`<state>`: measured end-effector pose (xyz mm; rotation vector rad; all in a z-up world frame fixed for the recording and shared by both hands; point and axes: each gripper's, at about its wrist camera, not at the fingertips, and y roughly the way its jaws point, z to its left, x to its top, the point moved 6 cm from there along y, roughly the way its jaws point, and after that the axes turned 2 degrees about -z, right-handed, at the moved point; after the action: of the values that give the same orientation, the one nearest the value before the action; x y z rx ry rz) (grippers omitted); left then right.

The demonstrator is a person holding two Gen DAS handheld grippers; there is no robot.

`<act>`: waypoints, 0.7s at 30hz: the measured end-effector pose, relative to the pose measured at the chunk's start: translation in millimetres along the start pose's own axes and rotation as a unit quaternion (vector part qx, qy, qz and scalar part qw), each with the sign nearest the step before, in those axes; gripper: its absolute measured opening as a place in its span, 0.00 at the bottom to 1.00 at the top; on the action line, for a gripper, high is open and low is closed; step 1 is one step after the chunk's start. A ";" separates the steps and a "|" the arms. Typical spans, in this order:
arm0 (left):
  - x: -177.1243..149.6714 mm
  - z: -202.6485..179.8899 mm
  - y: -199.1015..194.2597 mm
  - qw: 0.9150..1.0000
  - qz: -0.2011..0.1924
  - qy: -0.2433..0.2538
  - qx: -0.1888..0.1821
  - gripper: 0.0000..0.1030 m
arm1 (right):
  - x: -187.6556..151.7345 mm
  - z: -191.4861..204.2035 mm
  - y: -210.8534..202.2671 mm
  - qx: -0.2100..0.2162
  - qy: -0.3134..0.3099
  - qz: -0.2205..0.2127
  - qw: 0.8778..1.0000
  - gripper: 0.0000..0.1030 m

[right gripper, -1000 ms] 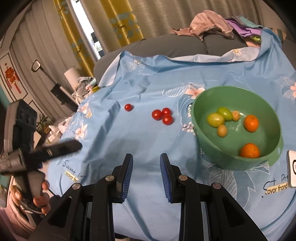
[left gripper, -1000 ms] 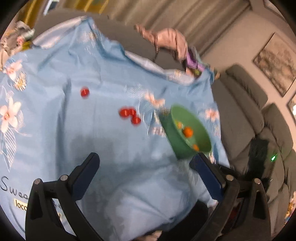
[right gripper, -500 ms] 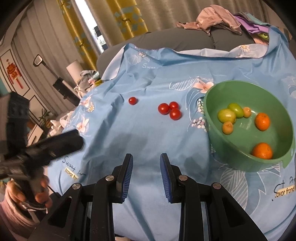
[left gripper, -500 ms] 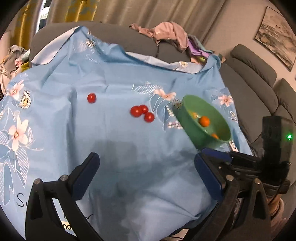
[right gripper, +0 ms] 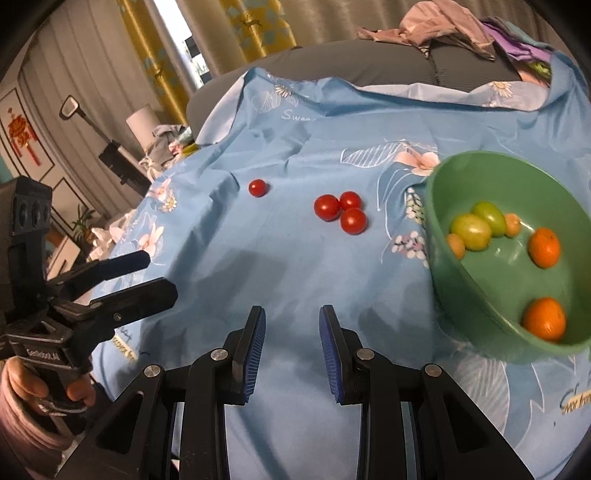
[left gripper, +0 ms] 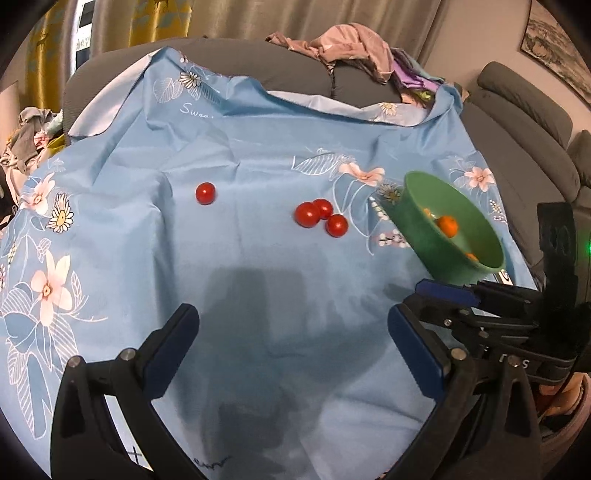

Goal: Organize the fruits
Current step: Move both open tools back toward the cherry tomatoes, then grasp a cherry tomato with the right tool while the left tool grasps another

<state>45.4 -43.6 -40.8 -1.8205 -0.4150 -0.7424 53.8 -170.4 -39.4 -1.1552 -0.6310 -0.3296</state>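
Observation:
A green bowl (right gripper: 466, 295) (left gripper: 415, 225) sits on the blue flowered cloth (right gripper: 280, 258) at the right. It holds two oranges (right gripper: 543, 246), green tomatoes (right gripper: 472, 227) and small yellowish fruits. Three red cherry tomatoes (right gripper: 341, 212) (left gripper: 319, 216) lie touching one another left of the bowl. A single cherry tomatoe (right gripper: 257, 187) (left gripper: 205, 193) lies farther left. My left gripper (left gripper: 291, 317) hovers open and empty over the near cloth. My right gripper (right gripper: 291, 314) is shut with nothing between its pads, near the bowl's front left.
A grey sofa (left gripper: 517, 122) wraps the back and right, with a heap of clothes (left gripper: 351, 44) on its backrest. Yellow curtains (right gripper: 258, 26) hang behind. Clutter and a mop handle (right gripper: 85, 118) stand at the left. A hand (right gripper: 22, 384) holds the left gripper's handle.
Both grippers have come lower and closer to the cloth, so the tomatoes and bowl look larger. The left view has rolled to level. Neither gripper's jaws have changed.

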 end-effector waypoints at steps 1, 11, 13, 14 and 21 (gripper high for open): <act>1.9 2.5 2.5 1.000 0.001 -0.002 0.002 0.99 | 2.6 0.0 3.2 -0.001 -0.002 0.001 1.000 0.29; 24.6 24.5 22.9 1.000 0.002 -0.006 0.015 0.99 | 38.0 -9.5 57.1 -0.081 -0.050 0.006 0.995 0.29; 28.0 27.1 25.8 1.000 0.001 -0.007 0.011 0.99 | 43.7 -13.7 66.0 -0.105 -0.056 0.009 0.993 0.29; 29.2 28.5 27.3 1.000 0.001 -0.008 0.008 0.99 | 47.9 -16.1 70.3 -0.109 -0.055 0.009 0.992 0.29; 35.4 35.0 44.3 1.000 0.010 -0.013 -0.003 0.99 | 62.8 -28.8 94.8 -0.142 -0.063 0.027 0.987 0.29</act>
<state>108.5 -29.6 -56.9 -1.8386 -0.4121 -0.7063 163.5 -155.9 -78.4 -1.4725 -0.6770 -0.3071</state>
